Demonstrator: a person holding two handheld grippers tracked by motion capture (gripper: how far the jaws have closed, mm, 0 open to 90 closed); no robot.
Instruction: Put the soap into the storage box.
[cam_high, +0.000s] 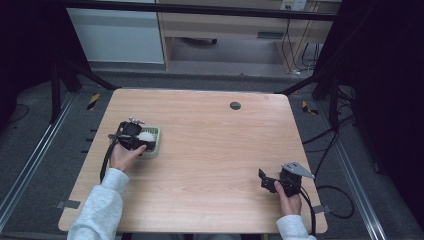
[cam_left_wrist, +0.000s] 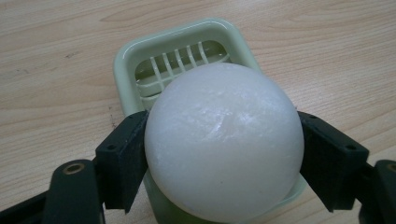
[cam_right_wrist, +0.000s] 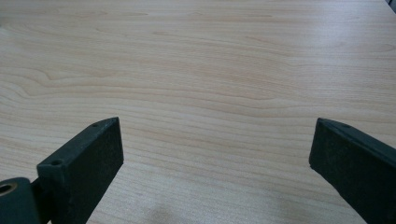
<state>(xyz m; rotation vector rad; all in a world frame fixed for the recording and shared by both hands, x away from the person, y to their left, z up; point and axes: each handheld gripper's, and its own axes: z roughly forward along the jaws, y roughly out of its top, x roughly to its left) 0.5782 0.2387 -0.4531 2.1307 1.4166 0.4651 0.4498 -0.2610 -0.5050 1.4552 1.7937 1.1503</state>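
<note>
1. Nearest the person, the right gripper (cam_high: 266, 180) is held low over the near right part of the wooden table (cam_high: 215, 150); in the right gripper view its black jaws are seen spread wide, with bare wood grain between them.
2. The right hand (cam_high: 288, 200) is wrapped around that gripper's body, and a grey three-cornered plate is carried on top.
3. Further in, on the left side, the left gripper (cam_left_wrist: 223, 149) is pinched onto a white ball (cam_left_wrist: 223, 142); a black pad is pressed against each side of it.
4. The ball is shown as smooth, matte and slightly translucent, round, with faint scuffs across its top.
5. The ball is held directly above a pale green tray (cam_left_wrist: 125, 60), a small square dish with rounded corners and a slatted floor.
6. Whether the ball is touching the slats cannot be told; the tray's near part is hidden beneath it.
7. In the high view the ball (cam_high: 146, 136) and tray (cam_high: 156, 145) are found at the table's left edge, with the left hand (cam_high: 125, 156) just behind.
8. Farthest off, a small dark round spot (cam_high: 235, 105) is seen near the table's far edge.
</note>
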